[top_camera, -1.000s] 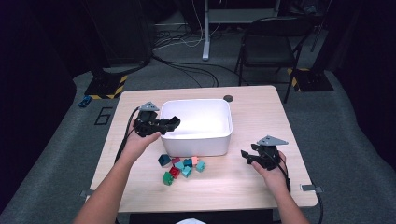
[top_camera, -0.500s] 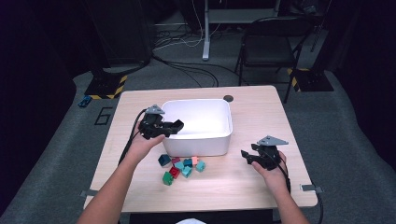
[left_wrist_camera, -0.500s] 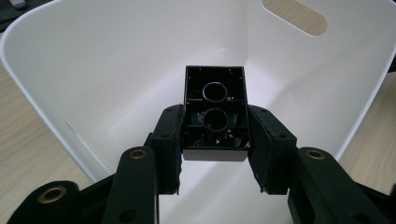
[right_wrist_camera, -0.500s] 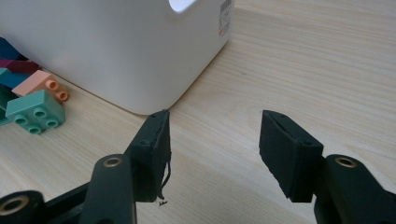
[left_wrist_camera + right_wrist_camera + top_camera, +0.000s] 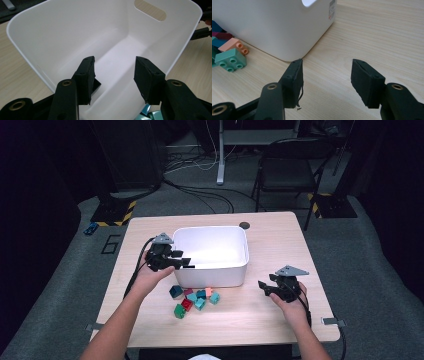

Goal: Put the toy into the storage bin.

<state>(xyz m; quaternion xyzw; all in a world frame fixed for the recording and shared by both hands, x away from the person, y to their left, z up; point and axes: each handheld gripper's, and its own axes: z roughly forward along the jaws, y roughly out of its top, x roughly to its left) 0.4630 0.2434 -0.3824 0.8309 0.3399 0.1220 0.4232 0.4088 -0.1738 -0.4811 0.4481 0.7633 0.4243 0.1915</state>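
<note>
1. Two tongs are held by a person at a pale wooden bench [image 5: 280,235].
2. The left tongs [image 5: 186,263] hang over the near left rim of a white plastic tub [image 5: 235,270]. Their jaws have just been opening, and in the left gripper view they stand well apart with nothing between them.
3. Something small and dark sits just behind the left pad [image 5: 86,75] of the left tongs; whether it is a brick or part of the tongs cannot be told.
4. The right tongs [image 5: 266,288] rest low over the bench, well to the right of the tub, jaws wide and empty.
5. A cluster of toy bricks [image 5: 195,299] lies on the bench just below the left tongs, against the tub's near wall, left of the right tongs. A mint brick [image 5: 230,59] and a peach brick [image 5: 234,45] show ahead of the right tongs.
6. The bricks look light, hard and smooth, so likely to slip; gripping flat opposite sides, not the studded top, seems safest.
</note>
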